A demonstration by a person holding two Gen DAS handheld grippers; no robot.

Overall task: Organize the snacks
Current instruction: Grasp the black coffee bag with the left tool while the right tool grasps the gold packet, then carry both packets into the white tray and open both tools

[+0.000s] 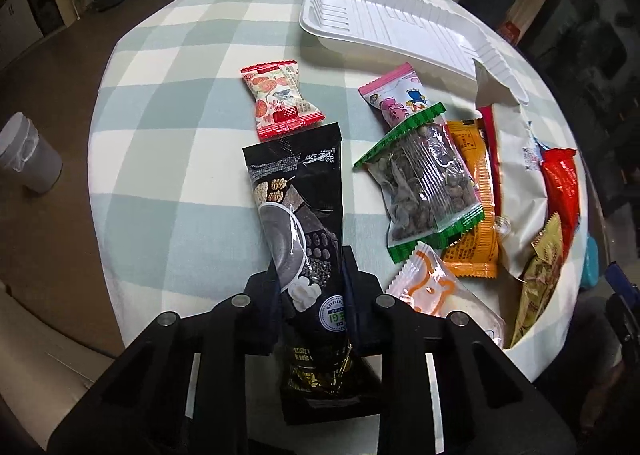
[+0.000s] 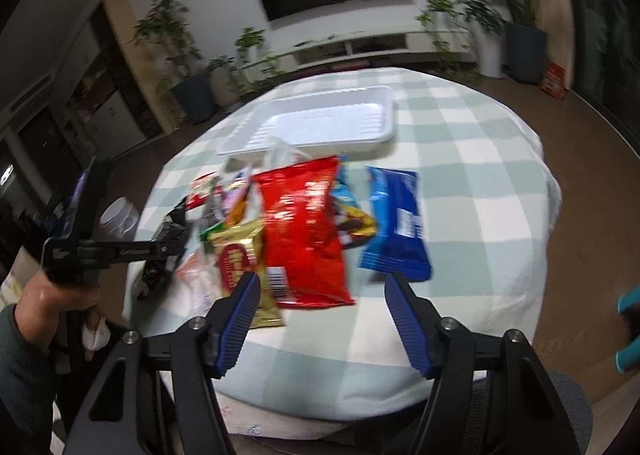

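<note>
My left gripper [image 1: 310,267] is shut on a long black snack packet [image 1: 296,191], which sticks out ahead over the checked tablecloth [image 1: 180,159]. Beyond it lie a red-and-white packet [image 1: 280,99], a pink cartoon packet [image 1: 396,95], a green-edged clear packet [image 1: 424,179] and an orange packet [image 1: 476,223]. A white tray [image 1: 320,31] stands empty at the far side. In the right wrist view my right gripper [image 2: 322,283] is open near the table's front edge, with a red bag [image 2: 304,223] just ahead, a blue packet [image 2: 396,223] to its right and a gold packet [image 2: 240,251] to its left.
A large white bag [image 1: 516,159] lies at the right of the pile. A grey bin [image 1: 28,155] stands on the floor left of the table. Potted plants [image 2: 192,67] line the far wall. A person's hand [image 2: 48,295] holds the left gripper at the left edge.
</note>
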